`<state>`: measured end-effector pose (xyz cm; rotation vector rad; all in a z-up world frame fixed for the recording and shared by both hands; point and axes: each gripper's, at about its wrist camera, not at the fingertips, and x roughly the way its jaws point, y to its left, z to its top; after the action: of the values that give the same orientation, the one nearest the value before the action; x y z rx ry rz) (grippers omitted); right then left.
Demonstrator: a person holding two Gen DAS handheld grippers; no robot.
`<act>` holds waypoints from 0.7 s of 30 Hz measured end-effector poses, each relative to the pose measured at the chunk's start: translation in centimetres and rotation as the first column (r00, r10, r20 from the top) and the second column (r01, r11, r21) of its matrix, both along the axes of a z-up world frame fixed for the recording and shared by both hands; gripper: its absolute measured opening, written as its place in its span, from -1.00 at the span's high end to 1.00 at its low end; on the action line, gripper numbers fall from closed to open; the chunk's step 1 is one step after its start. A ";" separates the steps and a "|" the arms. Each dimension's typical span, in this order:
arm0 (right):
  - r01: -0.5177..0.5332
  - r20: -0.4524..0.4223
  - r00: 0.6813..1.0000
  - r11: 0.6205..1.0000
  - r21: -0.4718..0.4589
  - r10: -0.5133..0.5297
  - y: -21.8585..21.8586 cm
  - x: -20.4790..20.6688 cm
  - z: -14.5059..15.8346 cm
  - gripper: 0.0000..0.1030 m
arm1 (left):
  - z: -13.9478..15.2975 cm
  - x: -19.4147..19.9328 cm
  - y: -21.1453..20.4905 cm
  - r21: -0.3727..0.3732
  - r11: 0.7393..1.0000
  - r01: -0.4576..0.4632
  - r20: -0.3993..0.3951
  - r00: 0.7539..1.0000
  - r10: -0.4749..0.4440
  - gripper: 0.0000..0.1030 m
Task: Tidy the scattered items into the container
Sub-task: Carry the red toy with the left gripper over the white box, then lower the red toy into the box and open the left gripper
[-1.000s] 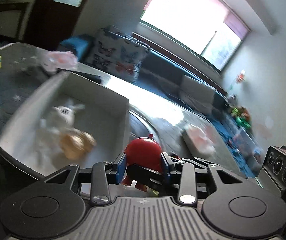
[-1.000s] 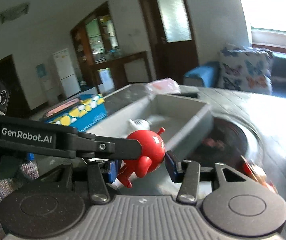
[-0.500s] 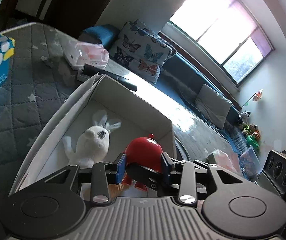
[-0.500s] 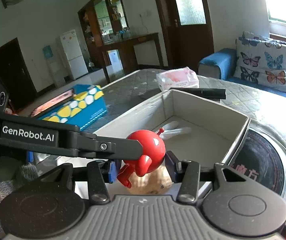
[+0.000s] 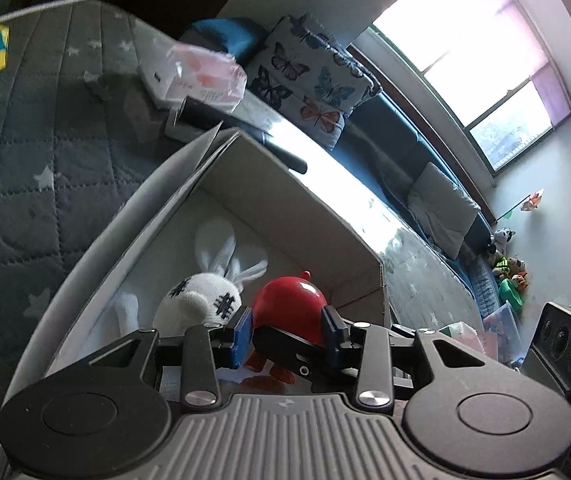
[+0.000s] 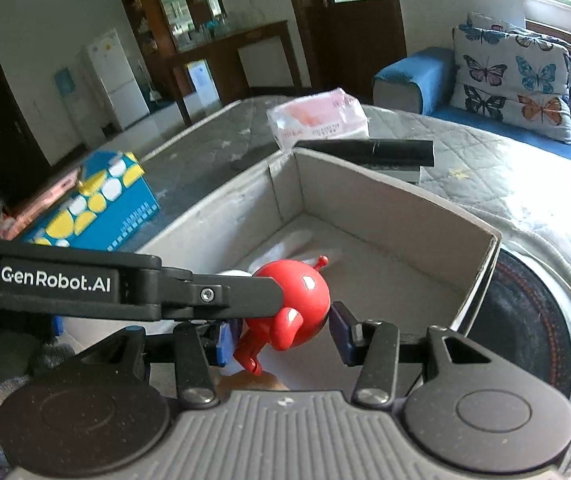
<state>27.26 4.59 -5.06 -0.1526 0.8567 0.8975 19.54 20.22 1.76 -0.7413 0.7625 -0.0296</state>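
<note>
A round red toy figure (image 5: 290, 308) (image 6: 291, 306) hangs over the inside of the grey cardboard box (image 5: 285, 208) (image 6: 385, 200). Both grippers meet at it. My left gripper (image 5: 287, 330) is shut on the red toy; in the right wrist view its black finger (image 6: 221, 296) reaches in from the left onto the toy. My right gripper (image 6: 281, 340) stands around the same toy with its blue pads a little apart from it. A white plush rabbit (image 5: 209, 280) lies in the box just behind the toy, and something tan (image 6: 261, 380) shows under it.
The box stands on a grey quilted table (image 5: 45, 160). A pink tissue pack (image 6: 317, 120) and a black bar (image 6: 365, 148) lie behind the box. A blue and yellow carton (image 6: 97, 204) is at the left. A round dark plate (image 6: 525, 320) sits right of the box.
Both grippers have moved with the red toy from beside the box to over its inside and lower, close to the rabbit.
</note>
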 end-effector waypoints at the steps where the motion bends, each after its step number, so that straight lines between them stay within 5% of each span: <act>1: -0.003 0.003 1.000 1.000 -0.012 0.003 0.2 0.0 -0.1 0.07 | -0.2 0.1 0.1 -0.006 1.000 0.000 -0.001 1.000 0.000 0.23; 13: -0.041 0.036 0.998 0.992 -0.117 0.045 1.5 -0.5 -0.1 0.05 | -1.0 -0.5 0.9 -0.054 0.998 -0.012 -0.018 1.000 0.011 0.23; 21: -0.041 0.030 0.999 0.994 -0.100 0.044 1.1 -0.6 0.0 0.04 | -0.5 -1.4 0.8 -0.048 0.999 -0.022 -0.012 1.000 0.021 0.23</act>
<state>26.61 5.68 -5.07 -0.2715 0.8708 0.8903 18.10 21.02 1.27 -0.7964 0.7671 -0.0242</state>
